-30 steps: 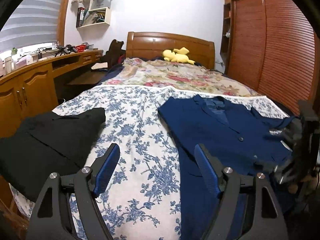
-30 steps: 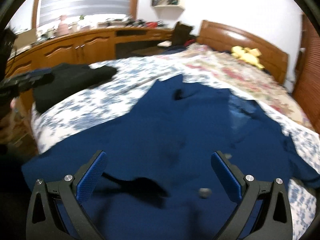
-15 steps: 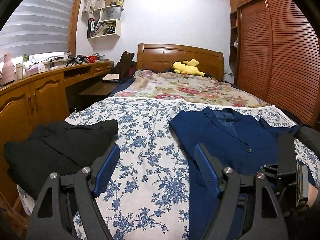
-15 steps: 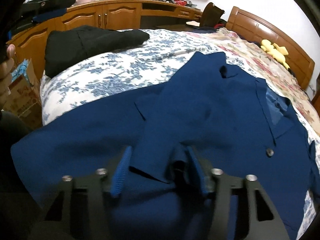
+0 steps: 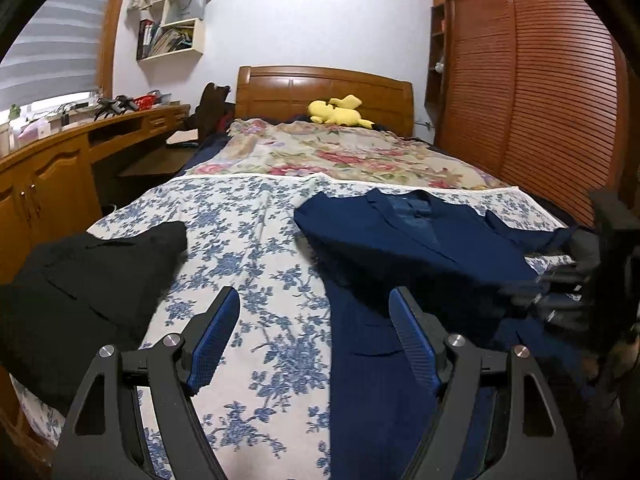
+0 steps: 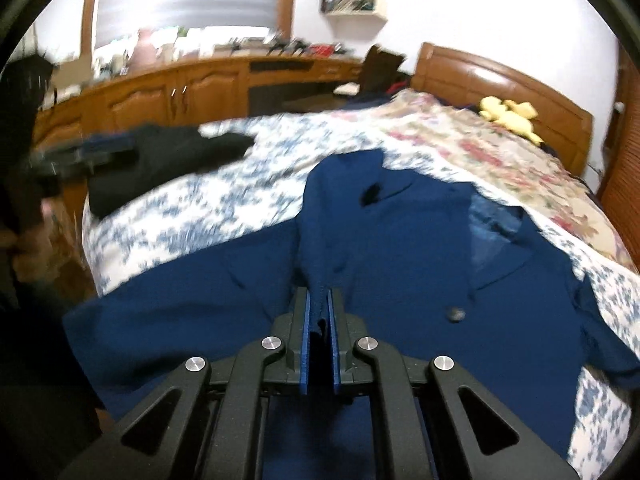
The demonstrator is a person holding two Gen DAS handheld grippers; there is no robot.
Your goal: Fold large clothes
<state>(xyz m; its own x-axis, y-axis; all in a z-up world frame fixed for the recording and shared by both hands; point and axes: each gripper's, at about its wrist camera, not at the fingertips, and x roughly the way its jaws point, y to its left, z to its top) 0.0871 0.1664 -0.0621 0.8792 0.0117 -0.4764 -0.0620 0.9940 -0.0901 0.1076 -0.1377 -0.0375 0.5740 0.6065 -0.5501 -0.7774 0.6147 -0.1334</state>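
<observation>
A navy blue jacket (image 5: 400,240) lies spread on the bed's flowered sheet (image 5: 248,240), collar toward the headboard. In the right wrist view my right gripper (image 6: 319,294) is closing on a raised fold of the jacket (image 6: 400,280), and its blue pads press the cloth. It shows blurred at the right edge of the left wrist view, right gripper (image 5: 560,292). My left gripper (image 5: 313,294) hovers open over the sheet at the jacket's left edge, with nothing between its fingers. It appears blurred at the far left, left gripper (image 6: 80,156).
A folded black garment (image 5: 80,280) lies at the bed's left edge. A yellow plush toy (image 5: 340,110) rests by the wooden headboard. Wooden desk cabinets (image 5: 48,176) run along the left, and a slatted wardrobe (image 5: 540,100) stands on the right.
The right gripper went from wide open to shut, pinching up a fold of the blue jacket and lifting it slightly. The left gripper stayed open and drifted a little.
</observation>
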